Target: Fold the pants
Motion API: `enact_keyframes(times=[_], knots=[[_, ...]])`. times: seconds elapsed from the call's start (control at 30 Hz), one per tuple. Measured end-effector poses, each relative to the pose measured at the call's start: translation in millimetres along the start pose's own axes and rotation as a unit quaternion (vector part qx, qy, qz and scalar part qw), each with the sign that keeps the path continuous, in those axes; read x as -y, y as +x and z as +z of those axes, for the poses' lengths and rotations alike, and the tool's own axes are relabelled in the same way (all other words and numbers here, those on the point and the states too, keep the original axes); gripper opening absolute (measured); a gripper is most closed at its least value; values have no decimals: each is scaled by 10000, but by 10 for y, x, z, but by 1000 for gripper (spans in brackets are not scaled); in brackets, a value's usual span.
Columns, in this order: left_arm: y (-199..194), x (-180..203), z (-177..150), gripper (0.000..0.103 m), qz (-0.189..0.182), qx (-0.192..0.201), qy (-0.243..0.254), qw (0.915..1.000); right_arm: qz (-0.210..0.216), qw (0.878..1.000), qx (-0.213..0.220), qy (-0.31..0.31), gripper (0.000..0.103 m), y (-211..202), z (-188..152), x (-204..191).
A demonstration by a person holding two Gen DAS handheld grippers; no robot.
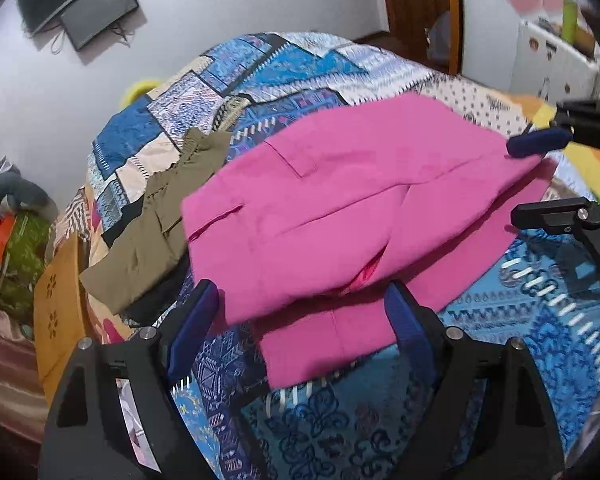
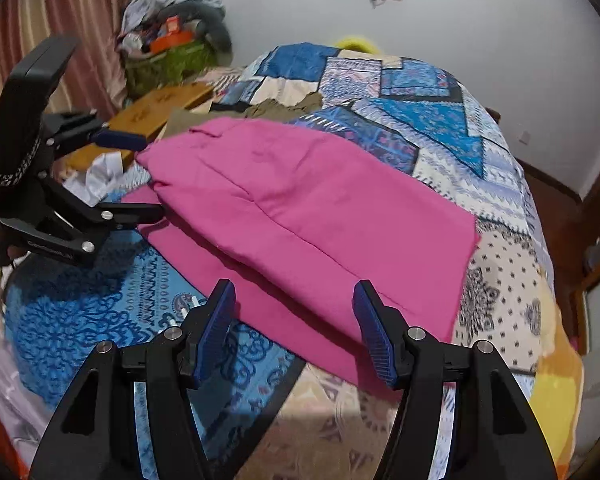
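Note:
Pink pants point(image 1: 340, 208) lie folded over in layers on the patterned bedspread point(image 1: 520, 320); they also show in the right wrist view point(image 2: 320, 216). My left gripper point(image 1: 300, 304) is open and empty, its blue pads either side of the pants' near edge. It shows at the left of the right wrist view point(image 2: 140, 176), jaws apart at the pants' corner. My right gripper point(image 2: 294, 304) is open and empty over the pants' near edge. It shows at the right of the left wrist view point(image 1: 528, 176), jaws apart at the pants' far corner.
Olive-green pants point(image 1: 160, 220) lie beside the pink ones. A wooden board point(image 2: 160, 108) rests at the bed's edge. A pile of clutter point(image 2: 172, 44) stands by the curtain. A monitor point(image 1: 80, 0) hangs on the wall.

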State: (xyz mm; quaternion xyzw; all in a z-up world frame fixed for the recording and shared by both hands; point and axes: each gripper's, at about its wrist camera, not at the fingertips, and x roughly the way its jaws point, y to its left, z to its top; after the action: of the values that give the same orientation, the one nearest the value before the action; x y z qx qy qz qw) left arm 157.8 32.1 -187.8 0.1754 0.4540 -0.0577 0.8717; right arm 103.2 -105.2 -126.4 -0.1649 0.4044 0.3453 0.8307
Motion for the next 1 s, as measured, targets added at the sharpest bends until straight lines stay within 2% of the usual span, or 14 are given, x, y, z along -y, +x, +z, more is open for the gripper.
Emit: enact_keyframes(times=[0.2,0.23,0.27,0.33,0.43,0.47,0.57,0.73,0.93,1.0], knots=[[94,19,118,84,-100,6,164,9998,-144,9992,-94,-364,56,142,33,-27],[96,15,124,78,-104,6,176,9998,-139,9993,-62,-336,47,143,44,-11],[97,11,127,68,-83,-1,201,9998,-117,9995,-41,-304,33,142,52,3],[90,5,129,57,-24,-27,218,9998,-105,9997,-28,-235,17,138,74,26],[5,-38,138,34,-345,75,-3,9994,-87,9997,73,-232,8,81,80,40],[-27,-31,147,28,-329,115,-14,9994,-81,9996,134,-241,8,45,85,43],[-170,23,199,18,-346,297,-39,9990,-155,9989,317,-301,6,-69,105,31],[-329,119,255,17,-528,413,43,9977,-374,9971,540,-393,6,-300,108,59],[-264,249,118,17,-627,248,6,9977,-390,9979,381,-345,6,-314,-64,78],[-210,257,52,17,-675,146,-91,9976,-281,9990,299,-187,6,-280,-143,71]])
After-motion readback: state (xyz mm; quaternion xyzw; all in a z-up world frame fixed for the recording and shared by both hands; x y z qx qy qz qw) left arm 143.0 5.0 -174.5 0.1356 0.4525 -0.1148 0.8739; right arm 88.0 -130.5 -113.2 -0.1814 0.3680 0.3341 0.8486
